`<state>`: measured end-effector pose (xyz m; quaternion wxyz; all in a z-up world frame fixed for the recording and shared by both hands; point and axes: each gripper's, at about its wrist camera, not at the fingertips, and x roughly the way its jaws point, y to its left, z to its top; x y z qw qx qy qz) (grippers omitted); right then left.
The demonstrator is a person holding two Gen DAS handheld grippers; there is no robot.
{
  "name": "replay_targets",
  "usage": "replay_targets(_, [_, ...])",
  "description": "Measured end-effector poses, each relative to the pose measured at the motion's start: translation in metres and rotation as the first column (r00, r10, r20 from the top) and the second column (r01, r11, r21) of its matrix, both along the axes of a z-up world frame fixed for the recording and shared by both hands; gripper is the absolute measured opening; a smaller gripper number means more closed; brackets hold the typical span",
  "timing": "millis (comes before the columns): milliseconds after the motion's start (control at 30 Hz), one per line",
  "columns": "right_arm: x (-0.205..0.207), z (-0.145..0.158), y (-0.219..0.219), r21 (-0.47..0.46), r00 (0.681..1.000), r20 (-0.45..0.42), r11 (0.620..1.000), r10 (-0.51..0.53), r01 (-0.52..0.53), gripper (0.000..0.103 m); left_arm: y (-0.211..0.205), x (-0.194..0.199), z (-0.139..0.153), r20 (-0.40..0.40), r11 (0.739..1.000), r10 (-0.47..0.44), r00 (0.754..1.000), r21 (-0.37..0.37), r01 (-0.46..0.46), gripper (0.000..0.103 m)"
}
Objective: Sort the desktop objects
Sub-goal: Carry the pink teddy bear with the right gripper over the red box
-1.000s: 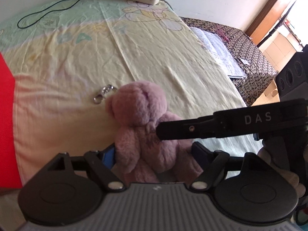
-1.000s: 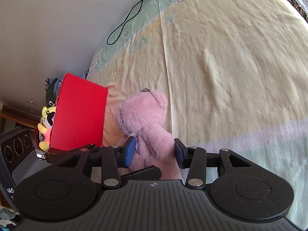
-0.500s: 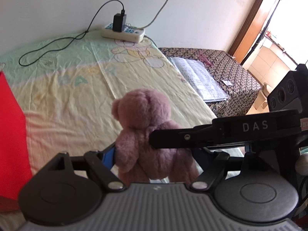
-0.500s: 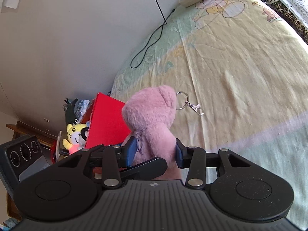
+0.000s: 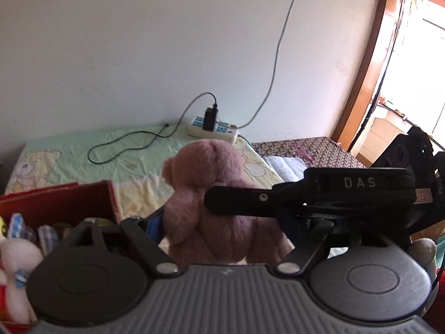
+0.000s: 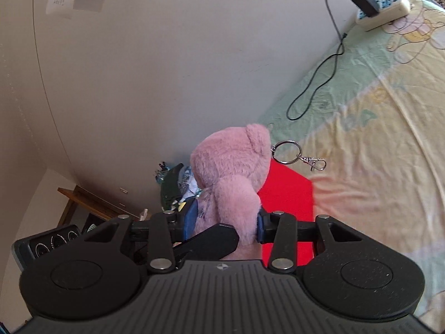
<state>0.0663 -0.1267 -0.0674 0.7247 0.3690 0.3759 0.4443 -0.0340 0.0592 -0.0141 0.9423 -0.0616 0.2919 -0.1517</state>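
A pink plush bear (image 5: 207,192) with a metal key ring (image 6: 289,151) on its head is held upright in the air by both grippers. My left gripper (image 5: 222,228) is shut on its lower body. My right gripper (image 6: 226,222) is shut on its body from the other side; its black finger (image 5: 306,197) crosses the left wrist view. A red box (image 5: 61,197) with several small plush toys (image 5: 16,250) in it stands at the left, just below and beside the bear; it also shows in the right wrist view (image 6: 289,192).
A bed sheet (image 6: 375,153) with cartoon prints covers the surface. A white power strip (image 5: 212,130) with a black charger and cable (image 5: 125,144) lies at the back by the wall. A patterned cloth with papers (image 5: 292,164) lies to the right.
Both grippers have lifted the bear off the sheet and carried it left, up to the red box. The key ring now hangs free from its head.
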Motion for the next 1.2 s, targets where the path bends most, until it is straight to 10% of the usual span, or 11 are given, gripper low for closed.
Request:
replay_targets(533, [-0.010, -0.023, 0.169, 0.043, 0.998, -0.047, 0.999, 0.031, -0.029, 0.044, 0.154, -0.009, -0.010, -0.016, 0.992, 0.105, 0.994, 0.074, -0.104, 0.083])
replay_targets(1200, [-0.003, -0.046, 0.196, -0.197, 0.999, 0.014, 0.980, -0.029, 0.031, 0.037, 0.200, 0.016, -0.064, -0.120, 0.992, 0.102, 0.988, 0.087, -0.092, 0.088])
